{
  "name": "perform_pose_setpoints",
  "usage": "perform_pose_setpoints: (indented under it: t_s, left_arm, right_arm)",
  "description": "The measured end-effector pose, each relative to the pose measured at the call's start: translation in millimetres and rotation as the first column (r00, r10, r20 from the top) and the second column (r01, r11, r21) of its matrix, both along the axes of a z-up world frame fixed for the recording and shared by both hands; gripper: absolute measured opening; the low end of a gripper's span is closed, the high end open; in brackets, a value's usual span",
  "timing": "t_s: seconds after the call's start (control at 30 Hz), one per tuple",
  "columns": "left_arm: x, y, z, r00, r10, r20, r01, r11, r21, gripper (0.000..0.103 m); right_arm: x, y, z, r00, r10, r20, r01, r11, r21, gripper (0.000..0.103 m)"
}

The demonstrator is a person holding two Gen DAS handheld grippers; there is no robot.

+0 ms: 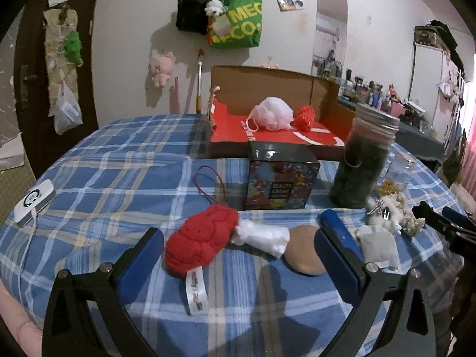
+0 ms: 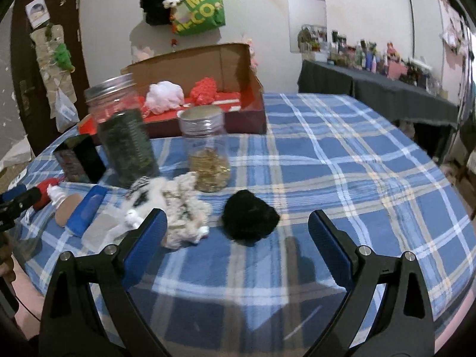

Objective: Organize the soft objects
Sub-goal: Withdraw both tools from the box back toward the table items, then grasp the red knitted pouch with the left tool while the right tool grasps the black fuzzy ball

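A red knitted toy [image 1: 197,239] with a white stem [image 1: 261,236] lies on the blue plaid cloth, between the fingers of my open left gripper [image 1: 238,253]. Beside it sit a tan pad [image 1: 305,250] and a grey pouch [image 1: 377,245]. My open right gripper [image 2: 238,235] hovers over a black fluffy ball [image 2: 250,218], with a white plush [image 2: 181,211] next to its left finger. The left gripper's blue finger [image 2: 86,209] shows in the right wrist view. A cardboard box [image 1: 267,77] with a red floor holds a white puff [image 1: 272,113] and a red puff [image 1: 306,116].
A dark jar with a metal lid [image 1: 366,157], a clear jar of yellow bits [image 2: 208,151] and a black Beauty Cream box [image 1: 281,175] stand mid-table. A white device [image 1: 34,197] lies at the left edge. Bare cloth stretches to the right [image 2: 372,163].
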State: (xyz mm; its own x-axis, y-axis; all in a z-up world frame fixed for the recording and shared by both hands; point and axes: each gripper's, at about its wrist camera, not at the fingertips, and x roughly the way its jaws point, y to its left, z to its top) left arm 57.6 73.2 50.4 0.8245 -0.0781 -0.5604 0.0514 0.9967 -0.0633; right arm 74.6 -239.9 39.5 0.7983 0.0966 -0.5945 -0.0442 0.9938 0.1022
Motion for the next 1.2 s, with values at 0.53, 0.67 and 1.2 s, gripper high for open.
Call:
perform_pose_setpoints:
  t_s: [0.53, 0.67, 1.2]
  left_arm:
    - [31.1, 36.5, -13.2, 0.994, 0.01, -0.112, -0.002, 0.998, 0.064, 0.078]
    - [38.8, 42.7, -23.5, 0.984, -0.051, -0.173, 0.05, 0.999, -0.011, 0.047]
    - [-8.2, -1.0, 23.0, 0.987, -0.155, 0.03, 0.158, 0.983, -0.099, 0.045]
  right_arm:
    - [27.0, -14.7, -8.3, 0.995, 0.037, -0.092, -0.036, 0.999, 0.014, 0.056]
    - [27.2, -13.7, -11.8, 0.993, 0.055, -0.1, -0.052, 0.998, 0.034, 0.032]
    - [-6.5, 39.6, 23.9, 0.977, 0.208, 0.037, -0.21, 0.977, 0.047, 0.032]
